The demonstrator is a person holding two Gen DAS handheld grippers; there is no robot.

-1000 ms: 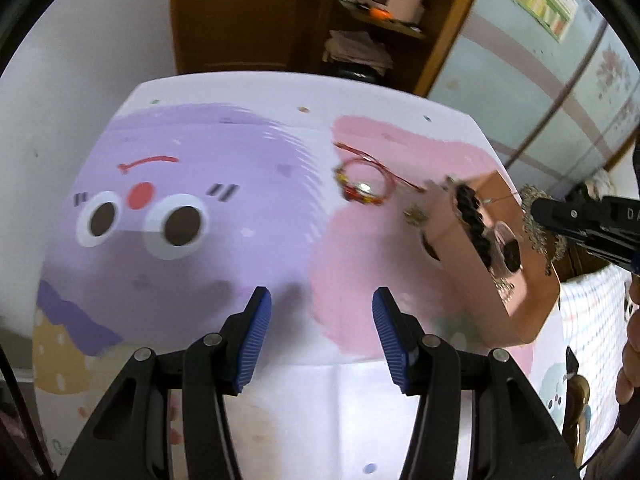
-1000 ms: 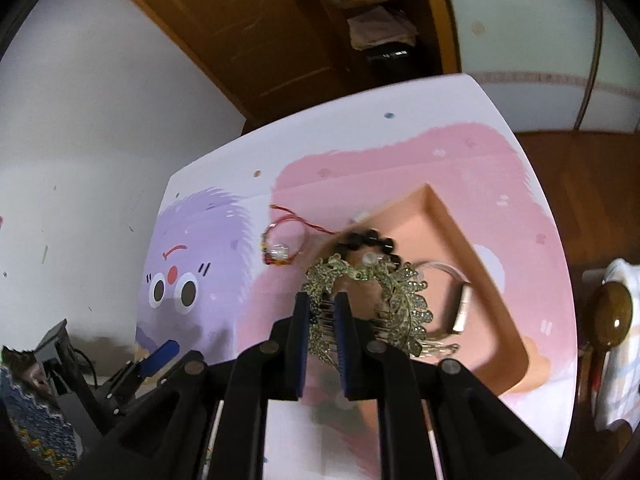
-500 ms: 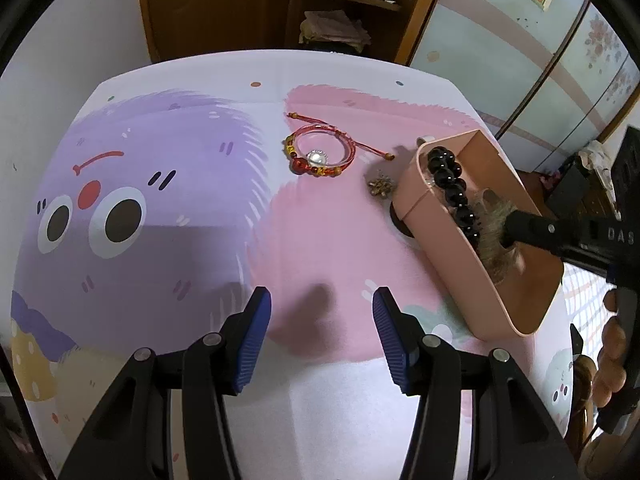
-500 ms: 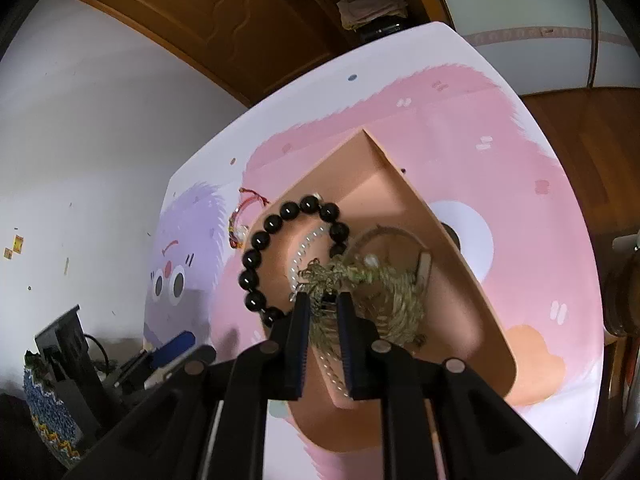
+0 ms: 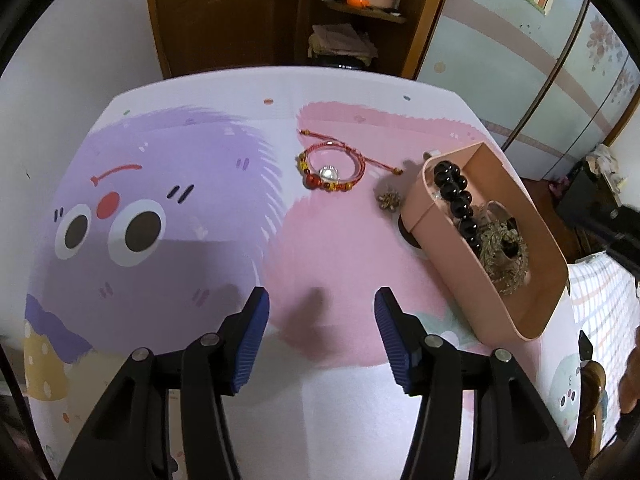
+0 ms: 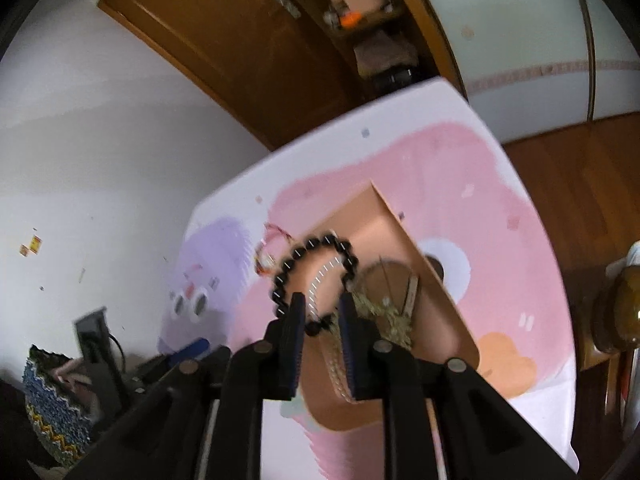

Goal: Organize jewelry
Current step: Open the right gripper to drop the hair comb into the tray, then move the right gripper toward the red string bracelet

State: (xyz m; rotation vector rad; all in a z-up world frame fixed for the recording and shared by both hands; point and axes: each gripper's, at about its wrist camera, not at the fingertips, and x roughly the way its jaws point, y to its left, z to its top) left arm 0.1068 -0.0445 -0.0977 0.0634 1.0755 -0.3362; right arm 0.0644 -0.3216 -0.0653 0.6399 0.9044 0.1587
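A pink box (image 5: 440,252) stands on the right of the cartoon mat. It holds a black bead bracelet (image 5: 456,196) and a gold leaf hair comb (image 5: 504,250). A red cord bracelet (image 5: 330,168) and a small gold brooch (image 5: 389,201) lie on the mat left of the box. My left gripper (image 5: 322,312) hovers over the near mat, jaws opening, with nothing between them. My right gripper (image 6: 322,308) hangs over the box (image 6: 448,320), jaws opening and pressing on nothing. The comb (image 6: 390,314) lies loose just right of it. The bead bracelet (image 6: 312,272) shows through the gap.
The box also holds a pearl strand (image 6: 320,280) and a woven band (image 6: 336,364). Behind the table are a wooden door (image 5: 216,12) and shelves (image 5: 360,4). A wooden chair knob (image 6: 624,304) stands by the table's right edge.
My right gripper carried the gold comb over the box, let it go inside and drew back. The left gripper's view slid so that the bracelet and box sit more central.
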